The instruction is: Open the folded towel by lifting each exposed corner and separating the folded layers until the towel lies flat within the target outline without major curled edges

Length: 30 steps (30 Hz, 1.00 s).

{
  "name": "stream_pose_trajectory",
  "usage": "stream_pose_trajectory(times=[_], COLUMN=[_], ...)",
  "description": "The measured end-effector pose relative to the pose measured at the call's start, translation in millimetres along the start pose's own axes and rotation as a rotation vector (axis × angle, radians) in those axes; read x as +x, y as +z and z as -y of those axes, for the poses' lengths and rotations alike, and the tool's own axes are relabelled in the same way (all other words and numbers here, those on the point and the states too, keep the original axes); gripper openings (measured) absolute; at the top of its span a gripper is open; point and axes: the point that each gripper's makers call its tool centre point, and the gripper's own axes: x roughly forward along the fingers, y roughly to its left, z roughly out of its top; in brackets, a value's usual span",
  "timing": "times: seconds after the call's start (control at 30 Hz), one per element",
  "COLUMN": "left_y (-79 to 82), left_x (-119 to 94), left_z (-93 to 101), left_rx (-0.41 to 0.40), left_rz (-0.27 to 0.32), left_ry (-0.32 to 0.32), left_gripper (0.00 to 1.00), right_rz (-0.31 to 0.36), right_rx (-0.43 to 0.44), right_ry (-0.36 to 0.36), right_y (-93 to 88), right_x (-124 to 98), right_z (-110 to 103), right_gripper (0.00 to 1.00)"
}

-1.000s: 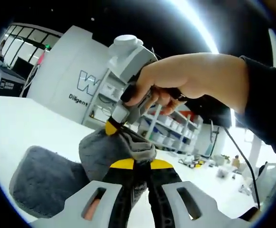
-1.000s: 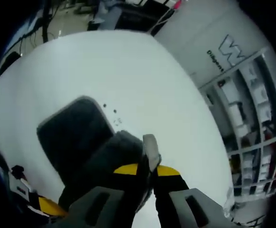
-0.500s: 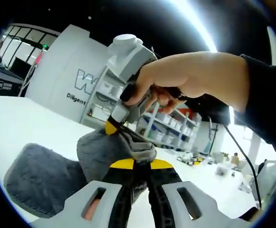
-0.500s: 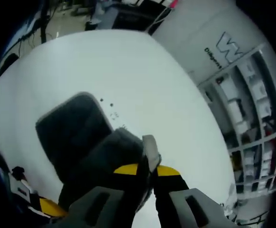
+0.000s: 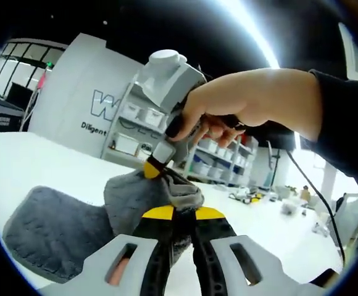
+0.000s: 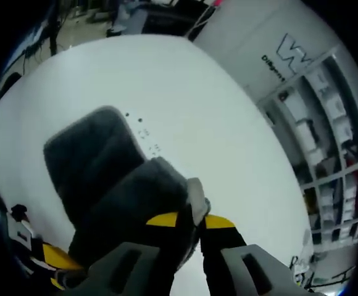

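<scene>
Both grippers clamp the grey towel [image 5: 74, 228], which hangs bunched at lower centre above the white table [image 6: 185, 92]. Left gripper [image 5: 176, 213] and right gripper [image 6: 188, 219] are closed on cloth; spread them apart evenly to separate layers.

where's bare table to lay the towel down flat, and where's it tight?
Free: the white table beyond the grey towel, out to the shelving. Tight: where left tongs and right tongs pinch the towel together under the person's hand.
</scene>
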Motion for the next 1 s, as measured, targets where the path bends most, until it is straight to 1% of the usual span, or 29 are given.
stream_pose_trajectory(times=[0.07,0.23,0.4,0.5,0.67,0.77,0.9,1.0], left_y=[-5.8,-11.7,-17.7,-23.6,-27.2,-29.6,-34.0,-38.3], left_x=[1,3,3,7,10,11,13,15], left_z=[2.2,1.9,3.2,2.8,1.1,0.2,-1.4,-0.3], left_rx=[0.0,-0.006,0.009,0.029,0.036,0.045,0.058,0.058], left_rz=[-0.023,-0.043,-0.057,-0.084,-0.099,-0.105,-0.12,-0.13], left_ry=[-0.015,-0.02,-0.024,-0.022,-0.02,-0.016,-0.013,-0.018], left_gripper=[0.09,0.09,0.09,0.09,0.09,0.09,0.09,0.1], right_rz=[0.0,0.001,0.001,-0.009,-0.019,-0.015,-0.014,-0.011], right_rx=[0.003,0.008,0.006,0.005,0.006,-0.003,-0.007,0.011], right_ry=[0.003,0.005,0.004,0.002,-0.008,-0.018,-0.018,-0.008], right_y=[-3.1,-9.3,-14.8,-21.1,-29.7,-31.4,-39.8,-44.6], right_x=[2,5,10,17,21,20,17,10], right_z=[-1,-4,-5,-6,-5,-2,-5,-8], right_gripper=[0.08,0.07,0.07,0.08,0.09,0.12,0.12,0.12])
